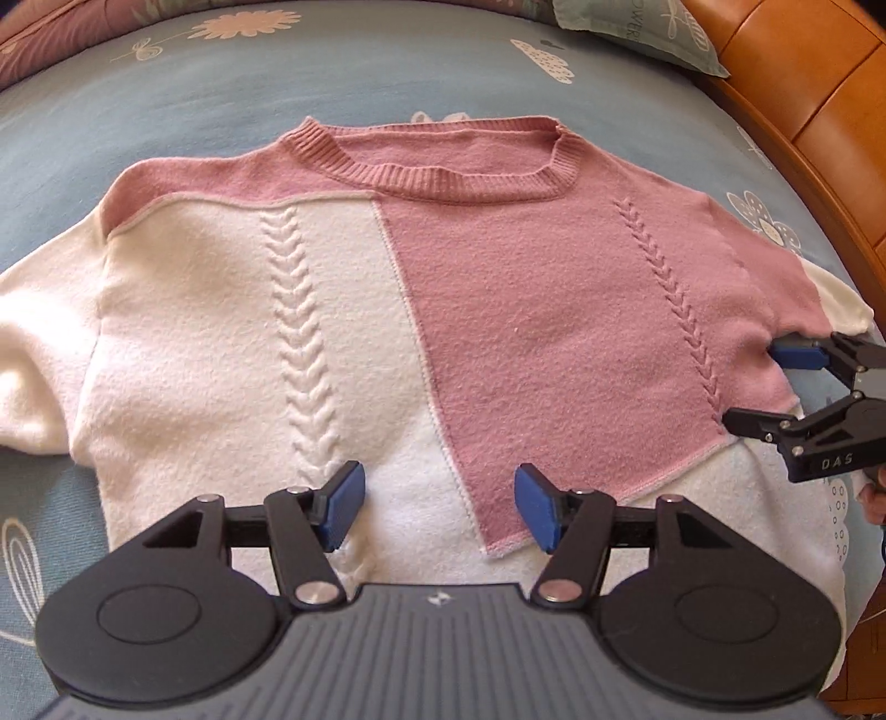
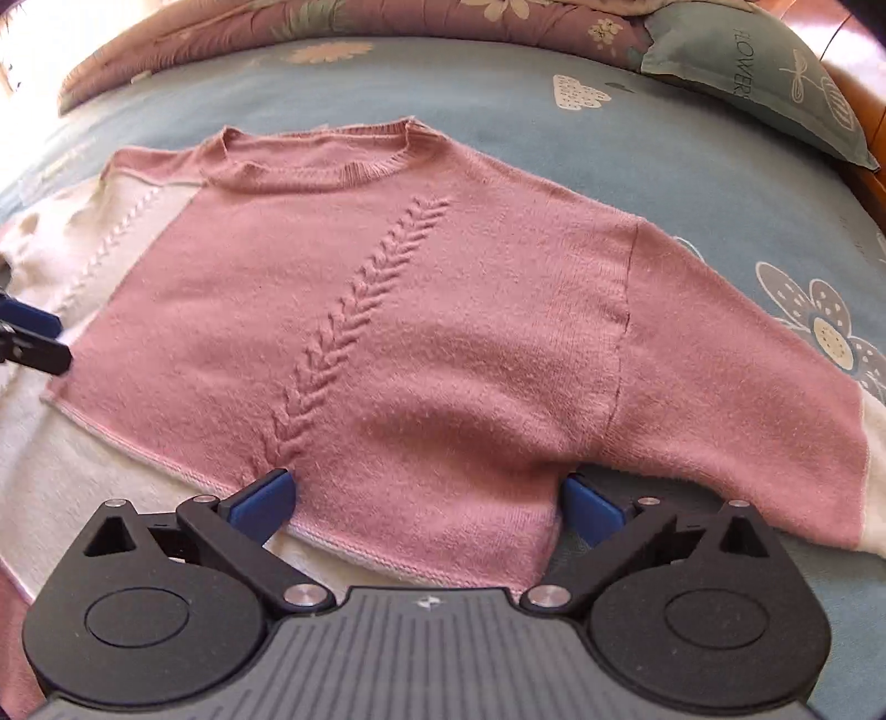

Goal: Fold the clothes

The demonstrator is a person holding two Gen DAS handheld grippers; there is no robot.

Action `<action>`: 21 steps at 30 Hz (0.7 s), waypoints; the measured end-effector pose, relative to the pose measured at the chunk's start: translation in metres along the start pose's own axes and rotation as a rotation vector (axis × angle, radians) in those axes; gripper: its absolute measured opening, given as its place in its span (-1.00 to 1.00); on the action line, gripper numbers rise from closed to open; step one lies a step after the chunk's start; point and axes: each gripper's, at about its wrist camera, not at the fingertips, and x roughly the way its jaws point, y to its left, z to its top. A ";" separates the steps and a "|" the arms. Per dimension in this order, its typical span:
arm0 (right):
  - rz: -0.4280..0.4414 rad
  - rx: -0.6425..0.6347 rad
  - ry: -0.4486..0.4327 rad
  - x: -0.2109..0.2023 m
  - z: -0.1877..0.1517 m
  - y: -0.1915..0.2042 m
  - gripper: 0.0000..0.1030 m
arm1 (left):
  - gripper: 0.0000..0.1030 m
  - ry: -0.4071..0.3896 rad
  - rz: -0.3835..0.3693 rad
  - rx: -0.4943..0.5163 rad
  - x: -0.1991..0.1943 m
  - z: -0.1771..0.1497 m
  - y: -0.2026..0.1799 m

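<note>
A pink and white knit sweater [image 1: 498,288] lies flat, front up, on a blue flowered bedsheet [image 1: 138,99], its collar at the far side. My left gripper [image 1: 440,512] stands open over the lower middle of the sweater, where the pink panel meets the white; nothing is pinched between its blue pads. My right gripper [image 1: 769,387] is at the sweater's right side, by the armpit. In the right wrist view the right gripper [image 2: 426,498] is wide open, with the pink side of the sweater [image 2: 443,310] lying between its jaws. The left gripper's fingertips [image 2: 33,338] show at that view's left edge.
A grey-blue pillow [image 2: 764,83] lies at the far right corner of the bed. An orange padded headboard [image 1: 803,83] runs along the right side. A mauve flowered quilt [image 2: 277,22] is bunched along the far edge. The sheet [image 2: 692,183] lies bare around the sweater.
</note>
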 end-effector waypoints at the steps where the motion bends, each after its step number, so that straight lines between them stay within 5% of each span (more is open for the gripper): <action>1: 0.002 0.018 0.010 -0.001 0.000 -0.002 1.00 | 0.18 -0.015 0.007 -0.015 -0.005 0.003 0.005; 9: -0.062 0.098 -0.077 -0.023 0.015 0.000 1.00 | 0.18 -0.191 0.078 -0.051 0.021 0.066 0.041; 14: -0.011 0.130 -0.093 -0.013 0.031 0.015 1.00 | 0.18 -0.203 0.147 -0.096 0.050 0.083 0.072; 21: 0.035 0.124 -0.060 0.006 0.039 0.040 1.00 | 0.29 -0.214 0.100 -0.142 0.065 0.129 0.096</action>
